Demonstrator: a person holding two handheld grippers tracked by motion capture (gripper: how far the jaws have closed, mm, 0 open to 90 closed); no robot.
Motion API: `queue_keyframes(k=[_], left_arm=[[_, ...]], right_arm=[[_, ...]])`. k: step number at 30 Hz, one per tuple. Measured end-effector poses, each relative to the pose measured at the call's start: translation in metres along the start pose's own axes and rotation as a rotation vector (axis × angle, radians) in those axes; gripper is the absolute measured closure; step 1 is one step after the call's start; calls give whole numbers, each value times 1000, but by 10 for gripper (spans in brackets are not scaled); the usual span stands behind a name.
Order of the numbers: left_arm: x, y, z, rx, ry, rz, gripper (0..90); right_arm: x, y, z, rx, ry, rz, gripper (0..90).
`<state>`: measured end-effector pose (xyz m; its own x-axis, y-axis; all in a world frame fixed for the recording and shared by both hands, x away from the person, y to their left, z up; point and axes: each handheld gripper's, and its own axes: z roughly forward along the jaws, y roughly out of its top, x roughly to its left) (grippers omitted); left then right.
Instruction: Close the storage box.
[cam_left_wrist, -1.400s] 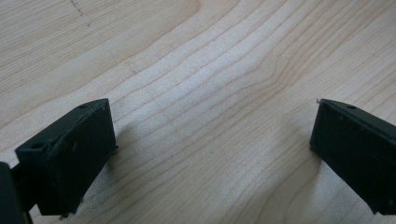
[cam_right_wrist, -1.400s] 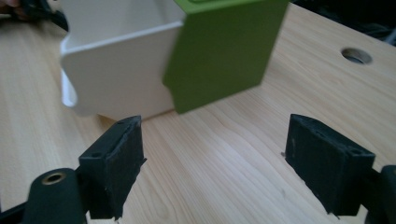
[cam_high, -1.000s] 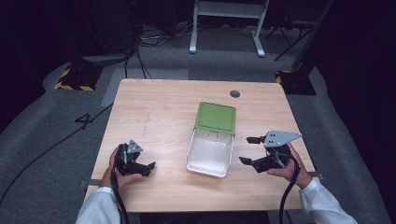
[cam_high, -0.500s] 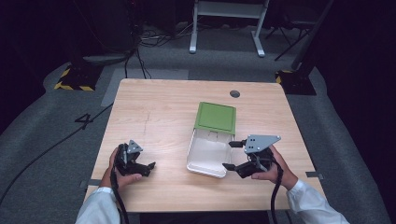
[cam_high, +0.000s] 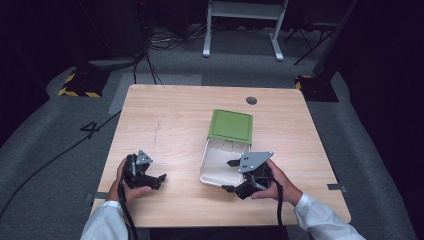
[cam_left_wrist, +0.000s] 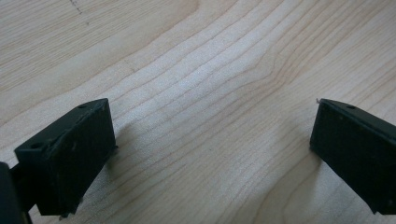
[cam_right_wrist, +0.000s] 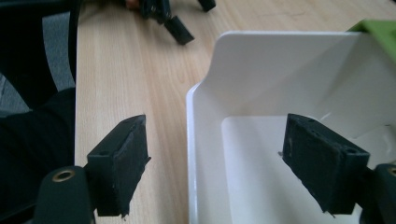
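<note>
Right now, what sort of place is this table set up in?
Probably a lab or recording studio, not a home: a bare wooden table on grey carpet, hazard-striped tape and loose cables on the floor, dark surroundings, and a white stand's legs behind.

Tongs (cam_left_wrist: 212, 158) spread wide over bare wooden table (cam_left_wrist: 210, 70), seemingly resting there.

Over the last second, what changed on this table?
The right gripper slid in from the table's right side to the near edge of the white box, jaws open astride its wall, gripping nothing. The left gripper kept its place on the table, open. The box and green lid did not shift.
</note>
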<state>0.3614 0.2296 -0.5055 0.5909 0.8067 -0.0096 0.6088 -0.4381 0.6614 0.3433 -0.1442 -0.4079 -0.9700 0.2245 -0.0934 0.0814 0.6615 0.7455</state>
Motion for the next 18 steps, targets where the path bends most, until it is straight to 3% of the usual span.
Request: queue_keyframes(k=[5, 7, 15, 18], left_arm=[[0, 0, 0, 0, 0, 1, 3], [0, 0, 0, -1, 0, 1, 3], [0, 0, 0, -2, 0, 1, 3], [0, 0, 0, -2, -1, 2, 3]], right_arm=[[6, -5, 14, 47, 18, -14, 242], [10, -8, 21, 70, -6, -33, 252], [12, -7, 17, 62, -14, -37, 326], [15, -7, 17, 55, 8, -30, 340]])
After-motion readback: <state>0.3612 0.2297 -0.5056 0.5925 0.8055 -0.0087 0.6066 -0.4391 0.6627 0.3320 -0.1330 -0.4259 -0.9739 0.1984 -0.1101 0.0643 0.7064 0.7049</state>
